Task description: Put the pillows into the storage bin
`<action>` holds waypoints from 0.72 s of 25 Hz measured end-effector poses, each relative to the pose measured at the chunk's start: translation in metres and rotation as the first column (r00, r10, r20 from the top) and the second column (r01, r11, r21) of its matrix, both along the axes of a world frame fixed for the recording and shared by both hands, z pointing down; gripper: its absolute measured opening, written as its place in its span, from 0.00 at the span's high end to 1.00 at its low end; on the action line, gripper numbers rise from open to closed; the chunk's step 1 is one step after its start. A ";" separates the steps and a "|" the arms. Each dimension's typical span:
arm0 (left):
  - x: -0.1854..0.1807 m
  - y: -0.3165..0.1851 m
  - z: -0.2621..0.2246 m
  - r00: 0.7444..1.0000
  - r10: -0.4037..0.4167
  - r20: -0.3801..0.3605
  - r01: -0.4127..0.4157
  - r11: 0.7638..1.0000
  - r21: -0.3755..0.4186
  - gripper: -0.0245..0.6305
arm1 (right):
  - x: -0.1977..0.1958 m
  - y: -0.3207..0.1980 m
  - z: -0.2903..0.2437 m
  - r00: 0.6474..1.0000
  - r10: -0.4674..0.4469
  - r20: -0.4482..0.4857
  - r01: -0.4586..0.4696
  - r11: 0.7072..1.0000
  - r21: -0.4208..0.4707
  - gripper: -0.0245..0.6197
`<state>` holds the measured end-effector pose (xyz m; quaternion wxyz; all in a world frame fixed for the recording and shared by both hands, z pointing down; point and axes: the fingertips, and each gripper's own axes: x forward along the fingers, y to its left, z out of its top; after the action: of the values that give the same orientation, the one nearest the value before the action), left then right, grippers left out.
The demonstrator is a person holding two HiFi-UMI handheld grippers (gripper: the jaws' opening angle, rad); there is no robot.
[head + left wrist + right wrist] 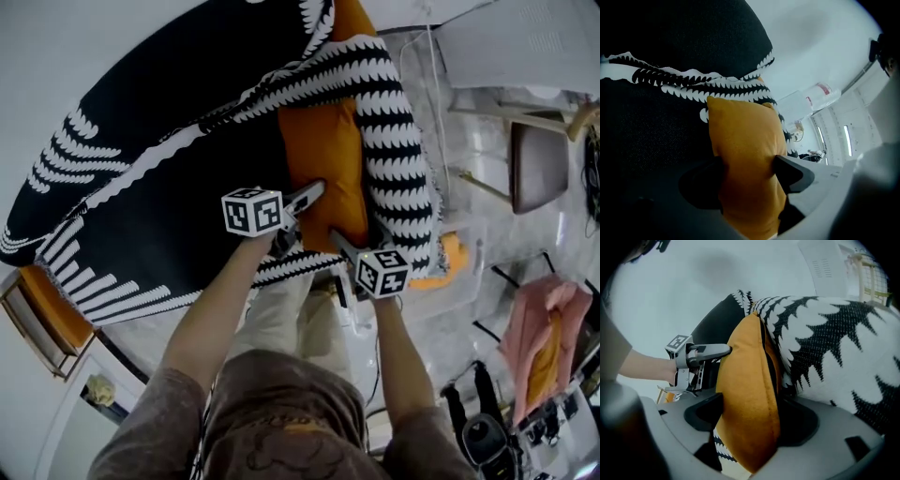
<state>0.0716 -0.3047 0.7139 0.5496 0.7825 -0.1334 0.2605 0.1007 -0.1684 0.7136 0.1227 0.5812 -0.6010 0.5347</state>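
- Gripping the orange pillow (323,159), both hand-held grippers sit at its near end, where it lies on a black-and-white blanket (169,187) spread over a wide piece of furniture.
- Left gripper (309,197): it comes in over the pillow's left edge. In the left gripper view its jaws (747,168) are clenched on the pillow (745,154), one pad on each side, and the fabric dents inward at the right-hand pad.
- Right gripper (339,242): it meets the pillow's near right corner. In the right gripper view the jaws (750,411) grasp the pillow (747,394) by its seamed edge, and the cushion fills the gap from pad to pad.
- The same view shows the left gripper (727,349) touching the pillow's far side.
- Pillow's place: it lies toward the blanket's right edge, lengthwise in a trough between a dark fold on its left and a scalloped white-and-black fold (834,343) on its right. It is still on the blanket and not in any bin.
- Blanket in the left gripper view (656,122): dark cloth with a scalloped white band runs behind and above the pillow.
- Just past the blanket's near right corner shows another orange shape (452,255); what it is cannot be told.
- Off the blanket, on the right: a chair with a brown seat (539,167) and a pink cloth (534,323).
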 end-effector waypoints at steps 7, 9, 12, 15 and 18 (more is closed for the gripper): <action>-0.012 -0.002 -0.062 0.999 0.029 0.017 -0.030 0.998 0.060 0.48 | -0.019 -0.003 -0.051 0.999 0.007 0.049 -0.011 0.997 0.081 0.47; -0.007 0.006 -0.089 0.998 0.058 0.010 -0.059 0.993 0.106 0.48 | -0.018 0.006 -0.072 0.998 0.035 0.051 -0.040 0.992 0.117 0.47; 0.012 0.034 -0.135 0.992 0.123 -0.015 -0.119 0.979 0.168 0.48 | -0.010 0.035 -0.110 0.992 0.117 0.051 -0.124 0.979 0.162 0.47; 0.045 0.079 -0.175 0.979 0.199 -0.050 -0.184 0.959 0.217 0.48 | 0.010 0.079 -0.145 0.977 0.208 0.039 -0.211 0.958 0.196 0.46; 0.082 0.148 -0.202 0.954 0.289 -0.074 -0.267 0.938 0.223 0.48 | 0.035 0.148 -0.171 0.954 0.299 0.019 -0.297 0.934 0.199 0.46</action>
<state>0.1532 -0.1570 0.5124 0.4277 0.8599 -0.0189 0.2781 0.1356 -0.0206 0.5423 -0.0152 0.6780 -0.5557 0.4809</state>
